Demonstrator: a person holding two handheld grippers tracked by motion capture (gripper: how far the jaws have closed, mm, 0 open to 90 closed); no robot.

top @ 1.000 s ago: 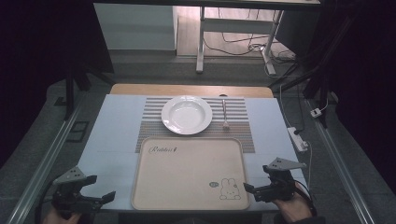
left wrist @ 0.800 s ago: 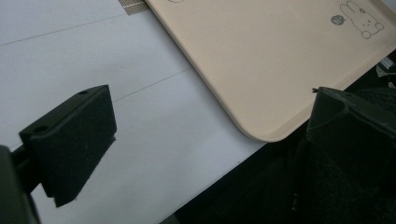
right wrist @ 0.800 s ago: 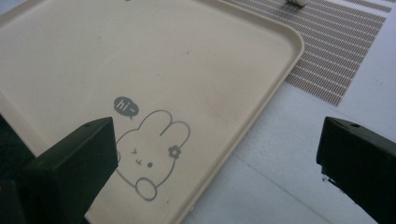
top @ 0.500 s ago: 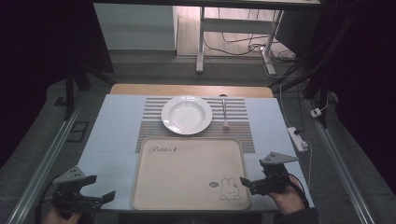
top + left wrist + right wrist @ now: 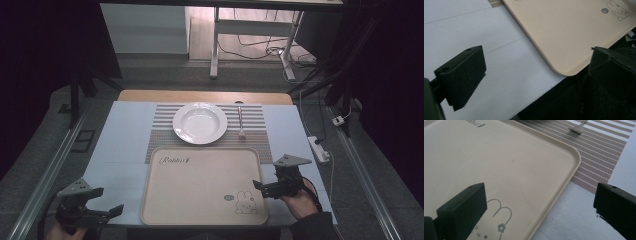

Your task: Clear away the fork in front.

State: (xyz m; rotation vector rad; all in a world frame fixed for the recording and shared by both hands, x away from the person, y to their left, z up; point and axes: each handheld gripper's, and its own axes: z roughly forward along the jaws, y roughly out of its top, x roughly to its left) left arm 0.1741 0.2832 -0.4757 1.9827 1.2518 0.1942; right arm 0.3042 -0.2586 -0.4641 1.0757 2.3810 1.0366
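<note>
Beige tray [image 5: 200,185], smooth, rounded corners, rabbit print, lying flat near table edge. White round plate [image 5: 199,122] and perhaps a metal fork [image 5: 240,122] on striped woven mat [image 5: 162,137]. Left gripper [image 5: 112,212] jaws apart; right gripper [image 5: 260,187] jaws apart at tray's rim.
</note>
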